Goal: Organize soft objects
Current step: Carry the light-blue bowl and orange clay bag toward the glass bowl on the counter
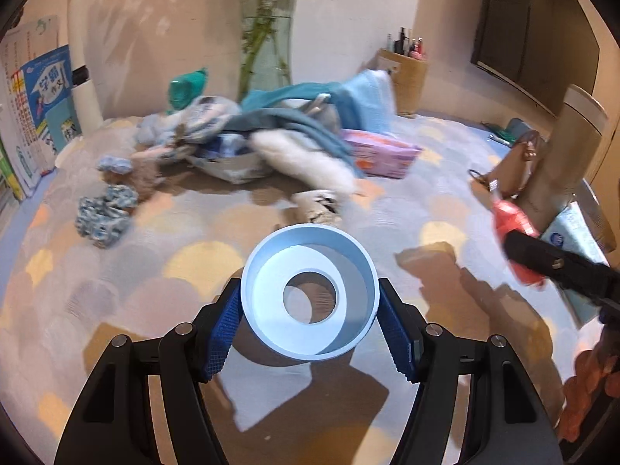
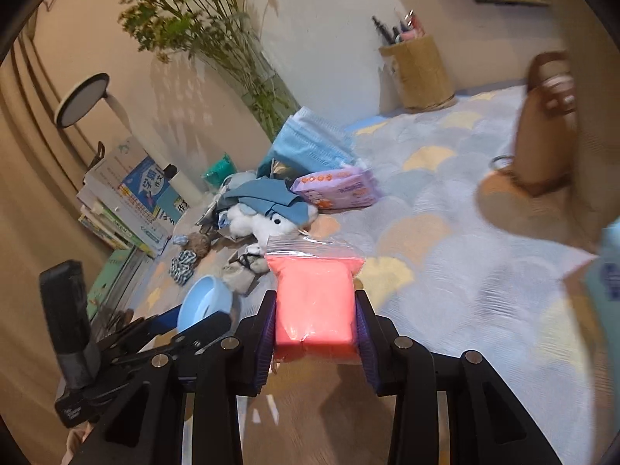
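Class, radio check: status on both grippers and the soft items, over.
Left gripper clamps blue ring. Right gripper clamps pink clay bag. Soft pile ahead, path open.

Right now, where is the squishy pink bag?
The pink bag is pinched in the right claw, held above the patterned tablecloth. In the right wrist view, the white plush toy lies just beyond it.

Warm, fairly dim indoor light casts hard dark shadows on the patterned cloth (image 1: 445, 147) at lower centre and dappled plant shadows on the wall (image 1: 186, 19) at upper left, while both fisheye views bend and darken at the corners and smear with motion blur toward the right edges.
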`<action>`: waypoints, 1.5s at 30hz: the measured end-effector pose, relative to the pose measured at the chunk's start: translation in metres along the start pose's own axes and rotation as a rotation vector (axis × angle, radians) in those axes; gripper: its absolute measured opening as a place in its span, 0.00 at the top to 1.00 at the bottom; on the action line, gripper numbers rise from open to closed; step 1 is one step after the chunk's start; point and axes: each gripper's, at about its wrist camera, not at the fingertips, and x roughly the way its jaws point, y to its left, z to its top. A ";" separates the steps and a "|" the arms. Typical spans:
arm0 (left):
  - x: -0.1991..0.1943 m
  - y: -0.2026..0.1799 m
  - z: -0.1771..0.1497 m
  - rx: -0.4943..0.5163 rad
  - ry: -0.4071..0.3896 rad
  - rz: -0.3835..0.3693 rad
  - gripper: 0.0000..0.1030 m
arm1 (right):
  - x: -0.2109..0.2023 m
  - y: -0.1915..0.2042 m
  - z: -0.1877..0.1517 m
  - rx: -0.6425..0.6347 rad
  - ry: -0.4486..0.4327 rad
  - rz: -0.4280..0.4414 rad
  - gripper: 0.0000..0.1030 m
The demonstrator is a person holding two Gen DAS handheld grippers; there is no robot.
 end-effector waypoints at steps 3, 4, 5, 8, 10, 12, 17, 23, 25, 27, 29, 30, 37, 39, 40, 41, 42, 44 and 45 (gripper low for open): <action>-0.004 -0.020 -0.003 0.008 -0.023 -0.013 0.37 | -0.032 -0.015 0.008 0.015 -0.023 -0.002 0.64; -0.007 -0.025 -0.004 0.016 -0.027 -0.026 0.37 | -0.038 -0.019 0.009 0.021 -0.029 -0.008 0.64; -0.010 -0.030 -0.004 0.024 -0.028 -0.045 0.37 | -0.046 -0.025 0.010 0.030 -0.037 -0.013 0.64; -0.021 -0.049 -0.003 0.046 -0.048 -0.101 0.37 | -0.067 -0.038 0.016 0.052 -0.061 -0.002 0.64; -0.027 -0.065 0.001 0.067 -0.071 -0.112 0.37 | -0.080 -0.043 0.020 0.062 -0.076 0.002 0.64; -0.032 -0.077 0.006 0.067 -0.094 -0.128 0.37 | -0.094 -0.047 0.024 0.061 -0.096 -0.004 0.64; -0.037 -0.105 0.021 0.091 -0.100 -0.197 0.37 | -0.120 -0.060 0.033 0.067 -0.129 -0.018 0.64; -0.042 -0.165 0.038 0.183 -0.117 -0.274 0.37 | -0.157 -0.088 0.052 0.109 -0.187 -0.054 0.64; -0.045 -0.183 0.041 0.223 -0.129 -0.296 0.37 | -0.168 -0.100 0.059 0.129 -0.203 -0.062 0.64; -0.047 -0.204 0.047 0.253 -0.143 -0.324 0.37 | -0.182 -0.112 0.066 0.156 -0.230 -0.052 0.64; -0.045 -0.221 0.053 0.269 -0.140 -0.360 0.37 | -0.196 -0.126 0.075 0.175 -0.258 -0.071 0.64; -0.044 -0.226 0.056 0.269 -0.135 -0.371 0.37 | -0.198 -0.129 0.078 0.177 -0.263 -0.086 0.64; -0.039 -0.230 0.063 0.259 -0.111 -0.418 0.37 | -0.214 -0.163 0.098 0.217 -0.276 -0.128 0.64; -0.037 -0.219 0.066 0.249 -0.100 -0.406 0.37 | -0.213 -0.167 0.098 0.228 -0.274 -0.122 0.64; -0.037 -0.210 0.068 0.240 -0.099 -0.396 0.37 | -0.212 -0.169 0.098 0.231 -0.271 -0.122 0.64; -0.036 -0.199 0.071 0.225 -0.100 -0.382 0.36 | -0.210 -0.170 0.097 0.233 -0.267 -0.123 0.64; -0.036 -0.187 0.075 0.216 -0.096 -0.367 0.36 | -0.207 -0.169 0.096 0.233 -0.262 -0.124 0.64; -0.033 -0.160 0.082 0.197 -0.099 -0.320 0.36 | -0.201 -0.167 0.093 0.231 -0.252 -0.114 0.64; -0.030 -0.143 0.085 0.183 -0.102 -0.282 0.36 | -0.198 -0.165 0.092 0.231 -0.249 -0.107 0.64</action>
